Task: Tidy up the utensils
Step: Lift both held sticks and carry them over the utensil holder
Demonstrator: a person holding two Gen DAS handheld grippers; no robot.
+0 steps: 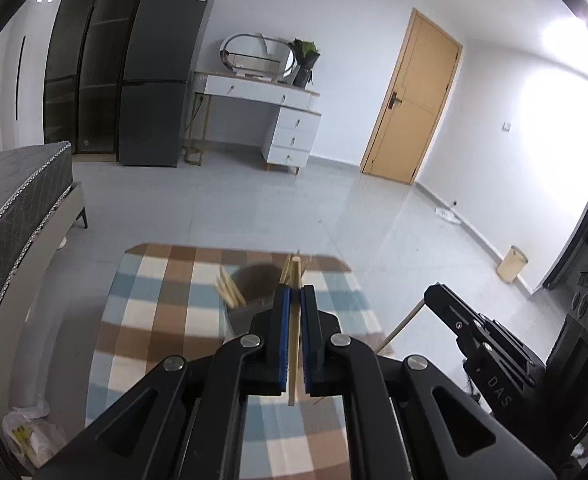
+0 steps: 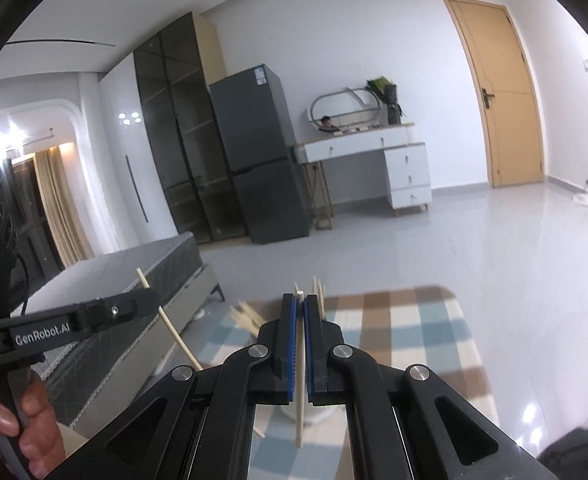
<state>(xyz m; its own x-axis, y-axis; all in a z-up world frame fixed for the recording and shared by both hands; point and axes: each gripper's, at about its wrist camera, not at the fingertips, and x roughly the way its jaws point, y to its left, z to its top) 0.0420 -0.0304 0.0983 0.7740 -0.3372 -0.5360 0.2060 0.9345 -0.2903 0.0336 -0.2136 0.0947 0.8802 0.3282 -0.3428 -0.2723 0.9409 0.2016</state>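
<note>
A grey utensil cup (image 1: 236, 320) stands on the checked tablecloth (image 1: 154, 300) with several wooden chopsticks (image 1: 230, 290) leaning in it. Just in front of the cup, my left gripper (image 1: 295, 290) is shut on one wooden chopstick (image 1: 294, 344), held upright between the blue pads. To its right, my right gripper (image 1: 434, 294) holds a second chopstick (image 1: 404, 322) slanting down. In the right wrist view, the right gripper (image 2: 300, 300) is shut on its chopstick (image 2: 300, 400). The left gripper (image 2: 150, 298) and its chopstick (image 2: 176, 334) show at the left. The cup is hidden there; only chopstick tips (image 2: 246, 316) show.
A grey bed (image 1: 14, 200) lies close on the left of the table. A plastic bag (image 1: 26, 436) sits on the floor beside it. Across the tiled floor stand a fridge (image 1: 162, 80), a white dresser (image 1: 290, 128) and a door (image 1: 410, 100). A person's hand (image 2: 34, 420) grips the left handle.
</note>
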